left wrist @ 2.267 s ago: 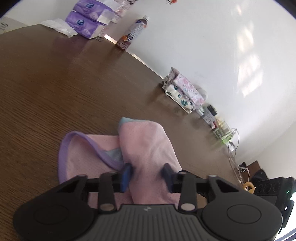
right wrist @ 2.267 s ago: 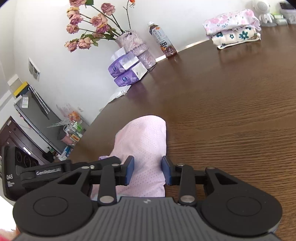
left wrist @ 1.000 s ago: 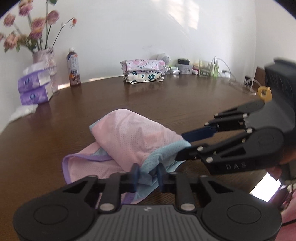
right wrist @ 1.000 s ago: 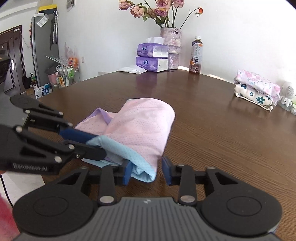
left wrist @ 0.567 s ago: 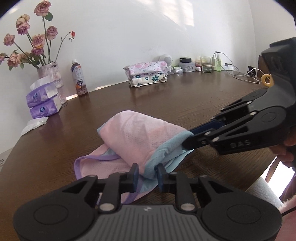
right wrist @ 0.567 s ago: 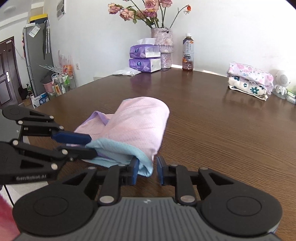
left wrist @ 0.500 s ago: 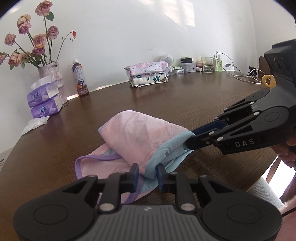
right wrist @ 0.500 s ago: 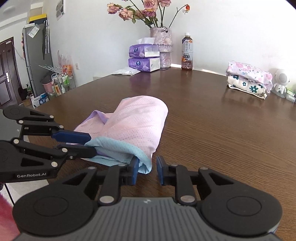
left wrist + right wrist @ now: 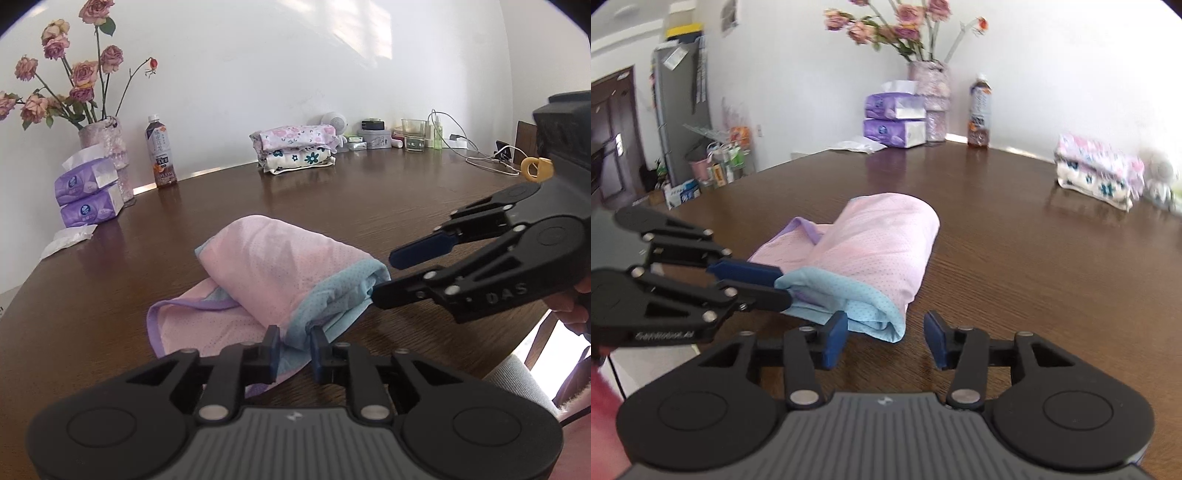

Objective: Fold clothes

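Note:
A pink garment (image 9: 273,258) with a light blue hem and purple trim lies folded over on itself on the brown table (image 9: 388,199). My left gripper (image 9: 294,347) is shut on the blue hem at the garment's near end. From the right wrist view the left gripper (image 9: 786,288) pinches that hem from the left side of the garment (image 9: 882,240). My right gripper (image 9: 884,341) stands open just in front of the hem's folded corner, holding nothing. In the left wrist view the right gripper (image 9: 384,277) sits at the garment's right end, jaws apart.
A stack of folded floral clothes (image 9: 295,147) rests at the table's back. A drink bottle (image 9: 160,155), purple tissue packs (image 9: 86,195) and a vase of roses (image 9: 107,129) stand back left. A glass (image 9: 412,134) and cables lie far right.
My right gripper has opened and let go of the blue hem, drawing back slightly. My left gripper stays shut on the hem; the garment has barely moved.

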